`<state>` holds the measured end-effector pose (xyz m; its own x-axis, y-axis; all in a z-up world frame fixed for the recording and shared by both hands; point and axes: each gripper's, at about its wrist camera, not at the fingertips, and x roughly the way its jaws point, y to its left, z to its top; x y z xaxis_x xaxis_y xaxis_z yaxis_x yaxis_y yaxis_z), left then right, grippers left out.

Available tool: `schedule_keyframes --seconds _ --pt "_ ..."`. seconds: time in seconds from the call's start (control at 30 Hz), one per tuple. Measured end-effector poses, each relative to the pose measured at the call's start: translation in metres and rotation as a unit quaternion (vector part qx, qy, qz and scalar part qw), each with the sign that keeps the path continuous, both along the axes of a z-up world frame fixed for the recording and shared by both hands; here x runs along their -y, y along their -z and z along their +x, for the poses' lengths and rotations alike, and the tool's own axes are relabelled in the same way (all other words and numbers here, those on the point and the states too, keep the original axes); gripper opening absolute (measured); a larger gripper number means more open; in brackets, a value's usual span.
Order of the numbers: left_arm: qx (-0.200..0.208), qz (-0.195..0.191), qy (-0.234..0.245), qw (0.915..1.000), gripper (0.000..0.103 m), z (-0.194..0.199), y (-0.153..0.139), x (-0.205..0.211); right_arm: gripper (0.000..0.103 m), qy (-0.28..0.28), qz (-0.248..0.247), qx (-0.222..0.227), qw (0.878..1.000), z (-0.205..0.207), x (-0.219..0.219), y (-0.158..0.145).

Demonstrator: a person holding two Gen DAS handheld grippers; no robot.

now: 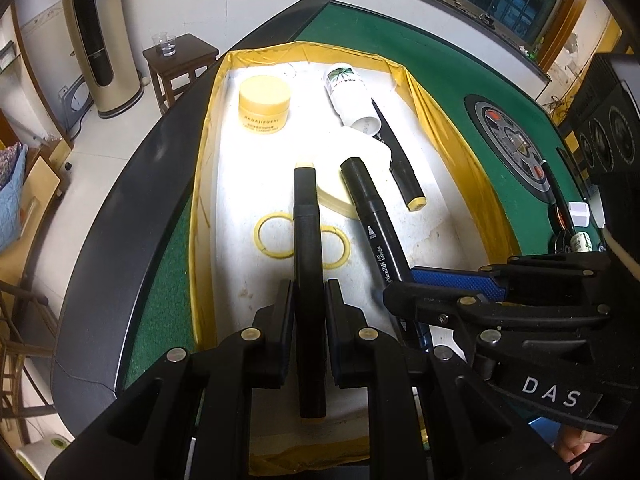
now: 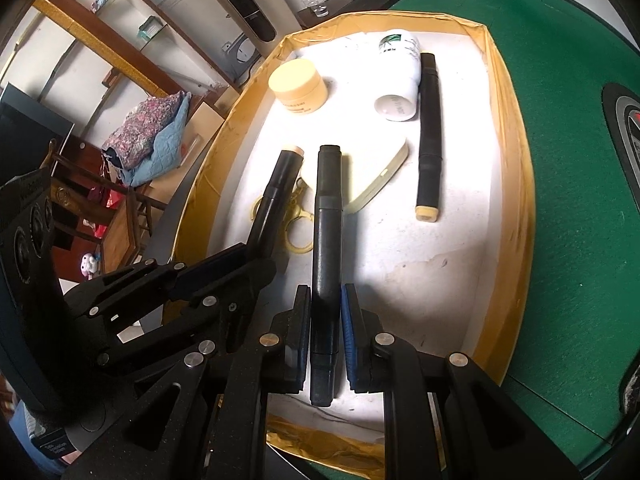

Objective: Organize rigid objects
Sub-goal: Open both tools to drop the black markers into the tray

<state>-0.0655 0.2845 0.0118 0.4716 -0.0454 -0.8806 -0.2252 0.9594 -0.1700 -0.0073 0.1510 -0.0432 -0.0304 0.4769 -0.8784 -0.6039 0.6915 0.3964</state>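
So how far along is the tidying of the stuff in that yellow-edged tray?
Done: nothing looks sorted yet. In hand: the left gripper clamps one black marker pen, the right gripper another black marker. Left: a third black marker, the round yellow jar, the white bottle on its side, the cream case and yellow rings lie scattered in the tray.

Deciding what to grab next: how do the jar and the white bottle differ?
The jar is yellow, squat and standing upright; the bottle is white, taller and lying on its side. The bottle touches a loose marker; the jar stands alone. Both sit at the tray's far end.
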Motion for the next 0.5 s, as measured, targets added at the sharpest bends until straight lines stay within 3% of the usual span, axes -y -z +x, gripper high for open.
schedule_keyframes --seconds 0.3,0.5 --pt "0.003 -0.014 -0.003 0.9999 0.015 -0.008 -0.002 0.001 0.014 0.002 -0.004 0.003 1.0 -0.003 0.005 -0.002" --pt "0.01 -0.034 -0.012 0.9993 0.03 -0.012 -0.009 0.004 0.015 0.011 -0.002 0.009 1.0 -0.003 0.015 -0.008"
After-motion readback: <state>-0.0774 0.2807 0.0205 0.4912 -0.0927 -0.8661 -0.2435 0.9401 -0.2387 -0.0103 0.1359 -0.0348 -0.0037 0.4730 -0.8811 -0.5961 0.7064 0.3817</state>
